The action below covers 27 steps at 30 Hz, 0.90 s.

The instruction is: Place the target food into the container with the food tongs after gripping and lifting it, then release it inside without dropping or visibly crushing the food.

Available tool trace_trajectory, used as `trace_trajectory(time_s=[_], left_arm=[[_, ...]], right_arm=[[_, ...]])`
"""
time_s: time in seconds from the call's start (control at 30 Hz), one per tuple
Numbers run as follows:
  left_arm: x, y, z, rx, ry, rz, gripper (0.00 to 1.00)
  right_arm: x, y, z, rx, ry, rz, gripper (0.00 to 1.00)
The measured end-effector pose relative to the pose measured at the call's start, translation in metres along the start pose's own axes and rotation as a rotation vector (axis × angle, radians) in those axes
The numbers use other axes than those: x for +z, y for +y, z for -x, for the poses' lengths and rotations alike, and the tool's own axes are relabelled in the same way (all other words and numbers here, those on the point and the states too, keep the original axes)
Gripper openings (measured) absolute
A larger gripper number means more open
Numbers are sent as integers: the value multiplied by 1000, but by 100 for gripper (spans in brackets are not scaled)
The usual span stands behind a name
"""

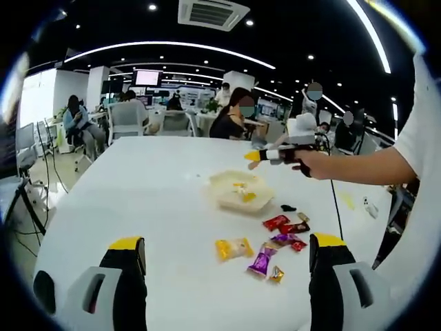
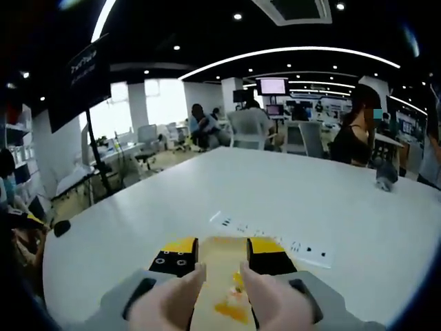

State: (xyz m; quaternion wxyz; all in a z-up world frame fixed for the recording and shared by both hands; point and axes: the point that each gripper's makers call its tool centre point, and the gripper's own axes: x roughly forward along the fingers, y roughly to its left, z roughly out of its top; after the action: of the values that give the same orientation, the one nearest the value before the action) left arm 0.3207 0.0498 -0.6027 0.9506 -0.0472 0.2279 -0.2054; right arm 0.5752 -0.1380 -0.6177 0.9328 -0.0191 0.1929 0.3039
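Hovering over a white table (image 1: 138, 186), the left gripper (image 1: 227, 252) shows two yellow-tipped jaws spread wide apart with nothing between them. Past them lies a shallow pale container (image 1: 238, 189) holding a few yellow bits of food (image 1: 242, 191), too small to identify. Near it, toward the camera, wrapped snacks are scattered: a yellow packet (image 1: 233, 248), a purple one (image 1: 262, 262), red ones (image 1: 284, 223), a small gold one (image 1: 275, 274) and a dark scrap (image 1: 288, 207).

Across the table, the right gripper (image 1: 253, 157) is held out by a hand (image 1: 308, 163) above the far edge of the container; whether its tip carries anything cannot be told at this size.

From the right gripper view, that gripper's (image 2: 222, 256) jaws stand a narrow gap apart, with fingers (image 2: 176, 300) curled on their backs. Between and below them lies the container (image 2: 219, 269) with blurred yellow-orange food (image 2: 233, 307); whether the jaws actually clasp any of it cannot be made out. No tongs can be distinguished. A white strip with small dark marks (image 2: 272, 238) lies just beyond on the table.
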Motion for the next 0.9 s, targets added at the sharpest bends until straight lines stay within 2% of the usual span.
trace_trajectory(time_s=[0.37,0.9], left_arm=[[1,-4,3,-4,-6,-3,99],[-2,-18,12,-18,-8,-25,99]], right_arm=[[-3,3,9,2,5,14,28],[-16,30,49,33,6,11,27]])
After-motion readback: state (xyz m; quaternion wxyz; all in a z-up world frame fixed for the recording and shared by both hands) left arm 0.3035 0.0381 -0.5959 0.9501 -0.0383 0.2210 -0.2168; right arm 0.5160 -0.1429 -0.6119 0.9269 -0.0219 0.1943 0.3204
